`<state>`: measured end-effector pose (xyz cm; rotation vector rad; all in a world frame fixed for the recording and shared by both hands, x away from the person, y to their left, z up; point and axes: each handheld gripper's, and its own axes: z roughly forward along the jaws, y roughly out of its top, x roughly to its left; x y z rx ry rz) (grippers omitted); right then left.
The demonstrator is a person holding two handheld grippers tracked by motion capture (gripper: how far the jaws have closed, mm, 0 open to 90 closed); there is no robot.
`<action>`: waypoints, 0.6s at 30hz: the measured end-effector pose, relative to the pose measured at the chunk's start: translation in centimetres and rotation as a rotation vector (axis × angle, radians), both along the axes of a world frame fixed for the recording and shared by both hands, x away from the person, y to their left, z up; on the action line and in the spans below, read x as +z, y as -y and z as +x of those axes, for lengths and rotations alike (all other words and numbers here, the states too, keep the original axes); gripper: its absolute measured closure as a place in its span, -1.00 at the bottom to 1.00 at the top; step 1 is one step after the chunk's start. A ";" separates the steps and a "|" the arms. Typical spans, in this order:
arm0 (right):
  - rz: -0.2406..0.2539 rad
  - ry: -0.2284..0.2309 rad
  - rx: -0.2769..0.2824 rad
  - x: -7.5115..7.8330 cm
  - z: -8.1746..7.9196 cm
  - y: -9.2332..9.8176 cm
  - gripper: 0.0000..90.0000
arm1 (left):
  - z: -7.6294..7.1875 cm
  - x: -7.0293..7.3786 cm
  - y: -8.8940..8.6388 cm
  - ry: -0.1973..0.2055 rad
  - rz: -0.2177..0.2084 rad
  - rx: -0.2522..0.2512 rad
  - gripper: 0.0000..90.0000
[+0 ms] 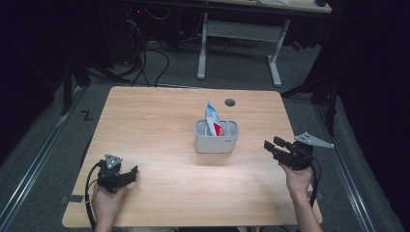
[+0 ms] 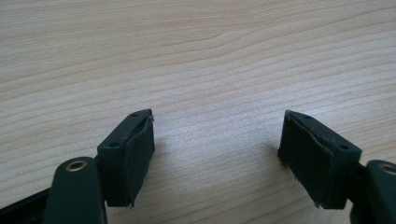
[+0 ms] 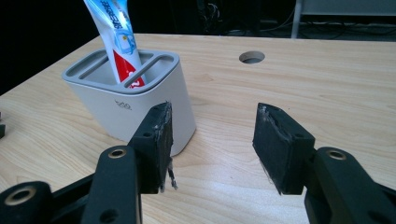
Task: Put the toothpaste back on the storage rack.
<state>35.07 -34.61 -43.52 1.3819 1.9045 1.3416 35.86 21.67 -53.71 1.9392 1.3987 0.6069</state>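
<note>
From the high view, a wooden table is seen; a grey toothbrush holder is set near its middle, with a toothpaste tube stood upright in its middle compartment; the left gripper is held low at the near left corner, well apart from the holder; the right gripper is held at the right edge, pointed toward the holder.

In the left gripper view, the left gripper is seen with its jaws spread wide, nothing between them, bare wood beneath.

In the right gripper view, the right gripper is seen released, its jaws parted and empty; the holder is placed just beyond the left jaw, the tube rising from it; a round hole is cut in the tabletop farther off.
</note>
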 end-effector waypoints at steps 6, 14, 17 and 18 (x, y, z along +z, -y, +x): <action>0.003 -0.017 -0.001 -0.5 0.1 0.0 0.05 | 0.0 0.0 0.0 0.002 -0.004 0.002 -0.40; 0.003 -0.029 0.006 -1.0 0.0 -0.4 0.05 | 0.0 0.0 0.0 0.002 -0.004 0.002 -0.40; -0.001 -0.031 0.004 -1.5 0.1 -0.5 0.05 | 0.0 0.0 0.0 0.002 -0.004 0.002 -0.40; 0.000 -0.033 0.004 -1.6 0.1 -0.5 0.05 | 0.0 0.0 0.0 0.002 -0.004 0.002 -0.40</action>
